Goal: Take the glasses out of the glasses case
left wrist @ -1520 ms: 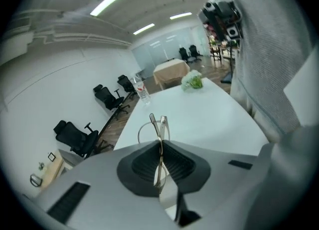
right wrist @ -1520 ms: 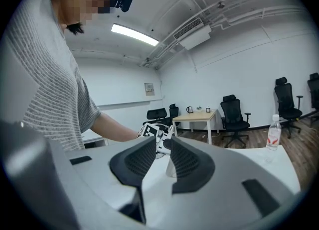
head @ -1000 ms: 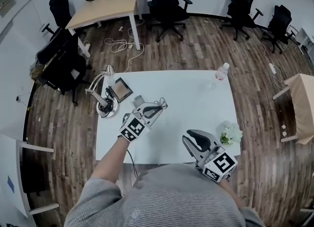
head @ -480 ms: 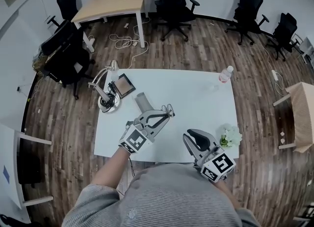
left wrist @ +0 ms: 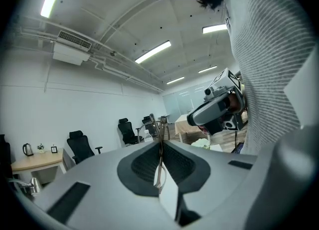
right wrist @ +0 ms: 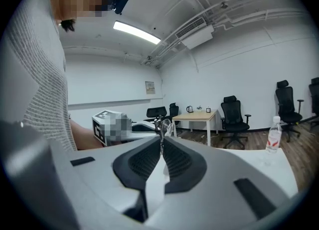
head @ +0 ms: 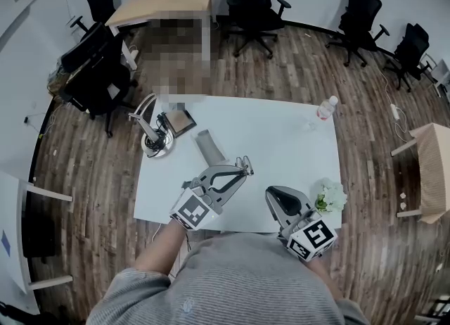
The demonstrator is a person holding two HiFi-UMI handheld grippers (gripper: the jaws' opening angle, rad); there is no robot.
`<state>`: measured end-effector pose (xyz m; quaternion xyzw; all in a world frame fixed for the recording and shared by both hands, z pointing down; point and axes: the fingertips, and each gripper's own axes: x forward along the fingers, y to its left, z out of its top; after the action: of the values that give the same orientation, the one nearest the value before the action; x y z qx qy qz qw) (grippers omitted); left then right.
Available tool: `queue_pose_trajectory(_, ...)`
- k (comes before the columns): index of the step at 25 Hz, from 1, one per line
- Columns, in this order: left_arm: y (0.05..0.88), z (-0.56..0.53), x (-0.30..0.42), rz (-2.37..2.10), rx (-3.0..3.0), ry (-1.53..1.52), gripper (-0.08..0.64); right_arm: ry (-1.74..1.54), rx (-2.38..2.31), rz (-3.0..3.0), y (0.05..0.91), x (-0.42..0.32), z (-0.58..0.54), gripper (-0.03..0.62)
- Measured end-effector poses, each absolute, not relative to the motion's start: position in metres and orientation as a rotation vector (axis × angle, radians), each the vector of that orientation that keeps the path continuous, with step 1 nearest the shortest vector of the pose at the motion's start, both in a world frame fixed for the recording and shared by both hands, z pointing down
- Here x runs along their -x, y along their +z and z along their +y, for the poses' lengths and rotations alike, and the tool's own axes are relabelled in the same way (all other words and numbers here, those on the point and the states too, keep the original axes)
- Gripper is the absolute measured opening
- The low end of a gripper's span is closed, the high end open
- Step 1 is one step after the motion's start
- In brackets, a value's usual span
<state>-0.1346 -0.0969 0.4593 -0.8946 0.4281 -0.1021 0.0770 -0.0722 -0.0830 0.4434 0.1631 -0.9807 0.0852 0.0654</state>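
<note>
Pulling back toward the person, the left gripper [head: 236,174] has carried the glasses [head: 245,164], clamped in its jaws, clear of the glasses case [head: 209,147], so removal looks done, while the right gripper [head: 275,197] sits closed and empty.

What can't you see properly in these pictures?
- Thin wire glasses: edge-on between the pads of the left gripper in its own view, tiny in the head view; lens shape unclear.
- Grey glasses case: too small in the head view to tell open from shut.
- White table, near edge: head view, partly behind the person's grey sweater.
</note>
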Motion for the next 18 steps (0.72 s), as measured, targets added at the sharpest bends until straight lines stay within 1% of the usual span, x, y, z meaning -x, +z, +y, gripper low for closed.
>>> queue_pose_trajectory(3, 0.462, -0.094, 0.132, 1.275, 2.688, -0.307, 0.026, 0.234, -0.491, -2.945, 0.446, 0.073, -0.083, 0.015)
queue_pose_trajectory(18, 0.465, -0.098, 0.145, 1.299, 2.691, -0.311, 0.026, 0.238, -0.486, -2.94, 0.447, 0.079, -0.088, 0.015)
